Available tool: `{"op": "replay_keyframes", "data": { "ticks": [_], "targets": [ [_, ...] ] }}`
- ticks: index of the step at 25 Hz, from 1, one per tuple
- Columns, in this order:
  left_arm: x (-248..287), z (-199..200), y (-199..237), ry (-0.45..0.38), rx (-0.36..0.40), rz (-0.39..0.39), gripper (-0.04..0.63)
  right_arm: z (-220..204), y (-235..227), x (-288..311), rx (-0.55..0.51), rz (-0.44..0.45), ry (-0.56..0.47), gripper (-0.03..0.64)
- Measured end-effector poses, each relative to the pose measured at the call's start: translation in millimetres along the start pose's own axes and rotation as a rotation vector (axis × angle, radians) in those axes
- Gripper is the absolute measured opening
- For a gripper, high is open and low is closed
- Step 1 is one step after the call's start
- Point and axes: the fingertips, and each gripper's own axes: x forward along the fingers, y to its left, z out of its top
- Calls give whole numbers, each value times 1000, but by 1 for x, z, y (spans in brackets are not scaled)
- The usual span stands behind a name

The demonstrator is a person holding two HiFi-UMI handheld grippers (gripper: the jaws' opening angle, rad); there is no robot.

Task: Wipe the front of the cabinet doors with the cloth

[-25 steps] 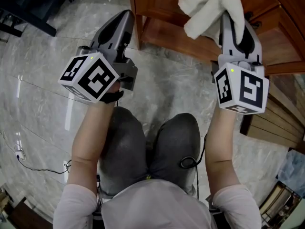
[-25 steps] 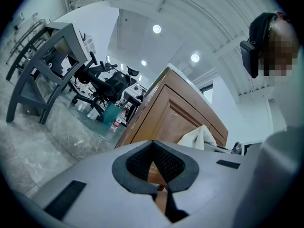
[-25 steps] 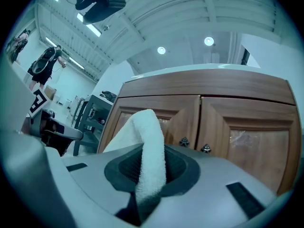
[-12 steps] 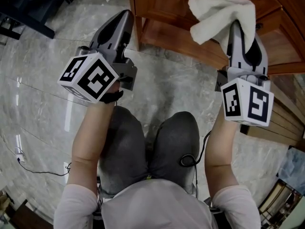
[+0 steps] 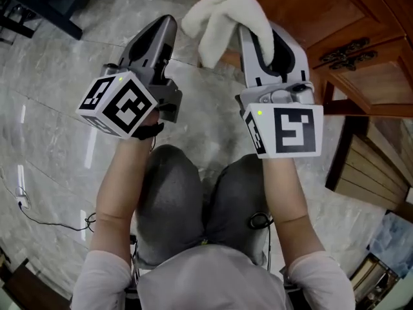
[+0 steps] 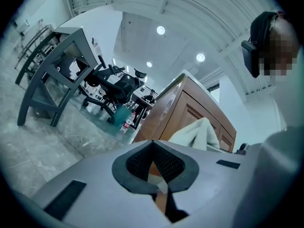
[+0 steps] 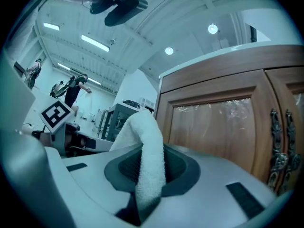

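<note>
A: How does the right gripper (image 7: 149, 172) stand?
B: Its jaws are clenched on the white cloth (image 7: 147, 146). A fold of it rises up from between them.
A: And the left gripper (image 6: 154, 163)?
B: Its jaws are pressed together and nothing is between them. It is held just beside the right one, over the floor.
A: What is around them, from the biggest thing?
B: First the grey marble floor (image 5: 51, 108), which fills the left half of the head view. Then the brown wooden cabinet (image 5: 303, 11) at the upper right. The right gripper points toward its left corner, and the right gripper view looks at a door (image 7: 213, 122) with a panel. Then the person's legs (image 5: 200, 199) in grey trousers, below both grippers.
A: Where exactly is the cloth?
B: It hangs over the tip of the right gripper, near the left edge of the cabinet. Whether it touches the wood, I cannot tell.
A: Anything smaller?
B: The dark ornate handles (image 5: 342, 49) on the cabinet front, to the right and well apart from the cloth.
</note>
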Motion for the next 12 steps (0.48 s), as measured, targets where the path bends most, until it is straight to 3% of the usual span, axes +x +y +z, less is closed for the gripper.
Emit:
{"op": "replay_keyframes", "data": {
  "ticks": [12],
  "targets": [
    [-14,6,16,-5,-3,18,17,-32,-10,41,-39,-99,77,81]
  ]
}}
